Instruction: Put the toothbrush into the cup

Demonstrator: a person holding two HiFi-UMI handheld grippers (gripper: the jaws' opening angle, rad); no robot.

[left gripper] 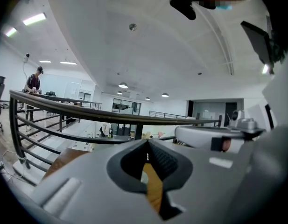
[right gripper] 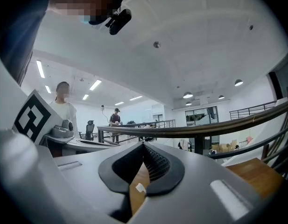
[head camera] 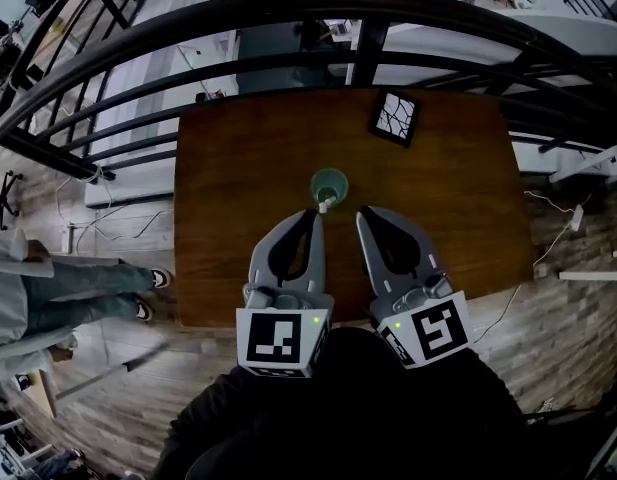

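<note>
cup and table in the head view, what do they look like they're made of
Cup: probably plastic, pale green and fairly matt, with a thin even rim; tinted glass cannot be ruled out. Table: wood or wood veneer, reddish brown with a dull satin finish; faint grain streaks show on the top.

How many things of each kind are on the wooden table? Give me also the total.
Cup: 1
Toothbrush: 1
Black tile with white lines: 1
Total: 3
</note>
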